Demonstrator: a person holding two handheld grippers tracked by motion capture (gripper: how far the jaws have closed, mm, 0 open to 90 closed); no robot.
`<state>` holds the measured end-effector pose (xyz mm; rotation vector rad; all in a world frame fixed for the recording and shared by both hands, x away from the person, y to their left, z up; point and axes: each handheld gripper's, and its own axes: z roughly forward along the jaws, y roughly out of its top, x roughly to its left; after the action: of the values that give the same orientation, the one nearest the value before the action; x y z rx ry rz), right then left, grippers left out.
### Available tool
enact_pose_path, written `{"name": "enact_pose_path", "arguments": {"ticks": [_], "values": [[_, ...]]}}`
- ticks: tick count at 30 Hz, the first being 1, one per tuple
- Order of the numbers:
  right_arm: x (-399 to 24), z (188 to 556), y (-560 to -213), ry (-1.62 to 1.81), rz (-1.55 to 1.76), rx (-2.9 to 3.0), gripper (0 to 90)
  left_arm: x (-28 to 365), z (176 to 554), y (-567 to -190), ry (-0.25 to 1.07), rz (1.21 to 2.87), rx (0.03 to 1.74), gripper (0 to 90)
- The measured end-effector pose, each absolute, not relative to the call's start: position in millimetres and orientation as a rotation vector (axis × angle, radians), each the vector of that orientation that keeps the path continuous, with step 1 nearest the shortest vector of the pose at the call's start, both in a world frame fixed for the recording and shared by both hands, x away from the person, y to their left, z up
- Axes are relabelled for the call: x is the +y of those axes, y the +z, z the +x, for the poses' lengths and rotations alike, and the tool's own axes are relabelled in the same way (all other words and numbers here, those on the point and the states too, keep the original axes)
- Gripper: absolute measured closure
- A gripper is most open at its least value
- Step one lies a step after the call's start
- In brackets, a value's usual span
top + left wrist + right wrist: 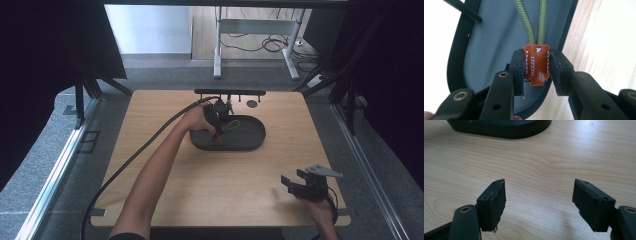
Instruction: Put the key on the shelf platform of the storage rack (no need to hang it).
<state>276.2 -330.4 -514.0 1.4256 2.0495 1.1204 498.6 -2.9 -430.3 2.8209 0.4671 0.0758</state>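
My left gripper (537, 72) has its jaws clamped on a brown leather tab (537, 63), held just above the dark oval tray (486, 50) at the far middle of the desk (210, 185). A green cord (534, 22) loops from the tab down across the tray floor. I judge the step is laying this strap inside the tray, so I would keep the pinch firm, lower straight, and let go only once the tab rests on the floor, away from the rim. My right gripper (539, 202) waits with its jaws wide apart over bare wood, well nearer me than the tray.
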Motion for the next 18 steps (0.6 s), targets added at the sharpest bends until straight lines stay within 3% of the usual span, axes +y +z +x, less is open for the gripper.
{"name": "enact_pose_path", "arguments": {"ticks": [18], "values": [[-330.0,277.0,-514.9,1.124,1.426,2.049,27.2,-5.4,490.0,-428.8,0.087,2.828,0.435,62.3]]}}
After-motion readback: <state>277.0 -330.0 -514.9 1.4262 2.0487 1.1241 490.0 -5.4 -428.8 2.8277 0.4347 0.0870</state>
